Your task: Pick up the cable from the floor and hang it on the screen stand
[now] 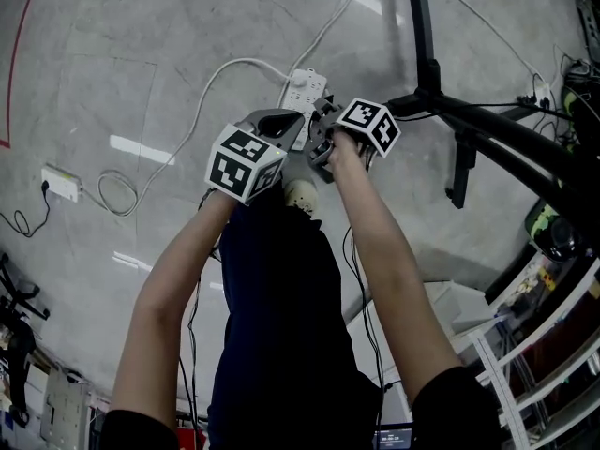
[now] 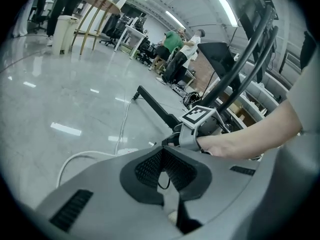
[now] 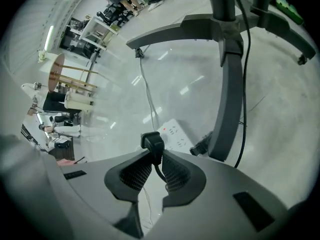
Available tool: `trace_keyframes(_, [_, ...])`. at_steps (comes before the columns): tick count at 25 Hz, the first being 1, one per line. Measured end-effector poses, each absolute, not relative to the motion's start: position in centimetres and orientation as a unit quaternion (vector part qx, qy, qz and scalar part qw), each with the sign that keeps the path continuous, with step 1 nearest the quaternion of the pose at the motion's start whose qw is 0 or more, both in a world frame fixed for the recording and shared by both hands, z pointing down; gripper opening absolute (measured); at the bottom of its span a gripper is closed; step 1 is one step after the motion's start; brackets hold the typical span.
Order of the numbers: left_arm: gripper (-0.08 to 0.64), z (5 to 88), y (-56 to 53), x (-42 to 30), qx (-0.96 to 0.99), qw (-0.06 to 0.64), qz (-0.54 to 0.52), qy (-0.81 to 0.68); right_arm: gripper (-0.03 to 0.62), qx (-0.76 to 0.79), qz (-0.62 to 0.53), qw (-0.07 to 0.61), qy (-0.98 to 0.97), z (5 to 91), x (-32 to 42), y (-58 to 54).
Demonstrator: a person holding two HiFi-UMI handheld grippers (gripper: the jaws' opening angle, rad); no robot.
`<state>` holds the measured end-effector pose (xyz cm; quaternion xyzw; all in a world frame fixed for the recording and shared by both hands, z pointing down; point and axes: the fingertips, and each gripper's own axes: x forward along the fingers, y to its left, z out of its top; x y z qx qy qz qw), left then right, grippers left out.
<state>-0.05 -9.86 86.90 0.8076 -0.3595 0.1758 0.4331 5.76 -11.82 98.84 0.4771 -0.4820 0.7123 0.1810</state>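
Note:
My right gripper is shut on the black plug of a thin black cable, and the plug sticks out above its pads. My left gripper has its pads pressed together, with a small loop of the black cable hanging between them. In the head view both grippers, left and right, are held close together above the floor. They hover just over a white power strip. The black screen stand rises to the right, its leg close ahead of the right gripper.
A white cord curves left from the power strip. A second white adapter with a coiled cord lies at far left. Shelving and cables crowd the lower right. People and desks stand far across the hall.

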Motion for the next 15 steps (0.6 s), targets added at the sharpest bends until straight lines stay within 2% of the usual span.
trace_keyframes(9, [0.008, 84.2, -5.5, 1.4, 0.812, 0.435, 0.205, -0.33, 0.083, 0.466, 0.701, 0.212, -0.496, 94.6, 7.7, -6.5])
trace_keyframes(15, [0.008, 80.8, -4.7, 2.3, 0.816, 0.433, 0.214, -0.316, 0.083, 0.474, 0.699, 0.203, -0.495, 90.2, 9.1, -6.9])
